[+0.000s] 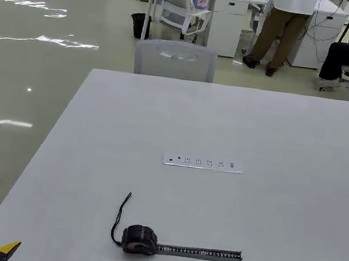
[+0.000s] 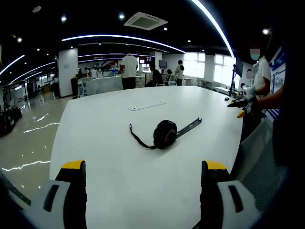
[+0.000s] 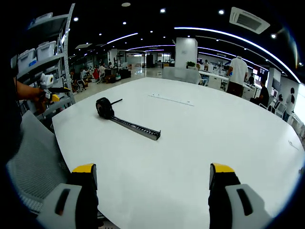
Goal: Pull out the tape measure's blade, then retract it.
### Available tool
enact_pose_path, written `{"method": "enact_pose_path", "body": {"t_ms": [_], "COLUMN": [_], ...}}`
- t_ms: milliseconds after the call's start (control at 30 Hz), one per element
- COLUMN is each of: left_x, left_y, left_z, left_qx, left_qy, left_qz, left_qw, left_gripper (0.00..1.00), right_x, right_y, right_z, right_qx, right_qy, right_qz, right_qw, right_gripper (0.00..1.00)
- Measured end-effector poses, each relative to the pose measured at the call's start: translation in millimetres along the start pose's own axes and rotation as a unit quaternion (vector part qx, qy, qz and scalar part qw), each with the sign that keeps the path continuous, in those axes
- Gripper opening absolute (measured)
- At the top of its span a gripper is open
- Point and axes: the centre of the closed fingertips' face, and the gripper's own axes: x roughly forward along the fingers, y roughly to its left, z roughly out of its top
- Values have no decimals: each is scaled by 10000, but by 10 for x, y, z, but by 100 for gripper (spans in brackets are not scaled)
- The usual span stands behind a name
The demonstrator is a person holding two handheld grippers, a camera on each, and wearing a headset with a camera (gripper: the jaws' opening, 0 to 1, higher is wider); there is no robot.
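Left tongs, right tongs spread, empty — tape measure on table, blade out.

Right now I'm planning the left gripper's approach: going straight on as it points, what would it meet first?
Probably the tape measure's case, lying nearly dead ahead of the left gripper on the table; depth is unclear, so it might skim past.
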Motion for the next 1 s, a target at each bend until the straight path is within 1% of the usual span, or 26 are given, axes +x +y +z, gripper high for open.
{"method": "enact_pose_path", "body": {"t_ms": [33, 100, 167, 233, 267, 300, 333, 367, 400, 467, 500, 533, 600, 633, 733, 767, 833, 867, 933, 1000], "left_x": [-12, -34, -60, -77, -79, -79, -78, -76, -77, -83, -90, -103, -104, -102, -98, -98, -103, -110, -118, -122], "left_y": [15, 38, 61, 82, 96, 85, 74, 100, 114, 94, 106, 139, 114, 137, 169, 144, 128, 93, 82, 46], "left_z": [-13, -31, -45, -83, -136, -167, -199, -286, -324, -254, -215, -204, -172, -213, -237, -192, -159, -131, -136, -110], "left_qx": [-28, -40, -142, -226, -305, -348, -378, -411, -417, -373, -329, -341, -345, -321, -258, -238, -244, -248, -231, -251], "left_qy": [12, 14, 0, -6, 35, 60, 91, 138, 143, 111, 34, -56, -72, -75, -48, -53, -46, -49, -45, -31], "left_qz": [-2, 36, 62, 88, 97, 83, 79, 96, 90, 108, 134, 175, 178, 181, 169, 181, 210, 221, 233, 245], "left_qw": [10000, 10000, 9999, 9997, 9995, 9993, 9992, 9990, 9990, 9992, 9994, 9992, 9992, 9993, 9995, 9995, 9995, 9994, 9995, 9994], "left_gripper": [99, 99, 99, 99, 99, 99, 99, 99, 99, 99, 99, 99, 99, 99, 99, 99, 99, 99, 99, 99], "right_x": [-25, -48, -71, -89, -93, -90, -86, -89, -95, -119, -129, -136, -141, -146, -166, -171, -181, -193, -204, -211], "right_y": [8, -6, -1, 39, 45, 36, 27, 23, 7, -5, 0, 1, -14, -18, -37, -50, -50, -42, -31, -32], "right_z": [28, 11, 5, -37, -97, -140, -176, -209, -214, -158, -129, -104, -112, -114, -130, -140, -164, -172, -189, -202], "right_qx": [-34, 30, 69, 100, 93, 83, 129, 214, 244, 250, 260, 270, 233, 221, 173, 197, 236, 237, 247, 236], "right_qy": [1, 75, 80, 199, 301, 354, 375, 389, 355, 235, 199, 179, 195, 193, 165, 164, 190, 185, 185, 161], "right_qz": [-54, -86, -94, -103, -142, -171, -177, -167, -178, -217, -221, -231, -249, -248, -252, -265, -271, -280, -286, -303], "right_qw": [10000, 9999, 9999, 9997, 9994, 9992, 9991, 9989, 9989, 9992, 9992, 9992, 9992, 9993, 9994, 9993, 9992, 9992, 9991, 9991], "right_gripper": [100, 100, 100, 100, 100, 100, 100, 100, 100, 100, 100, 100, 100, 100, 100, 100, 100, 100, 100, 100]}}
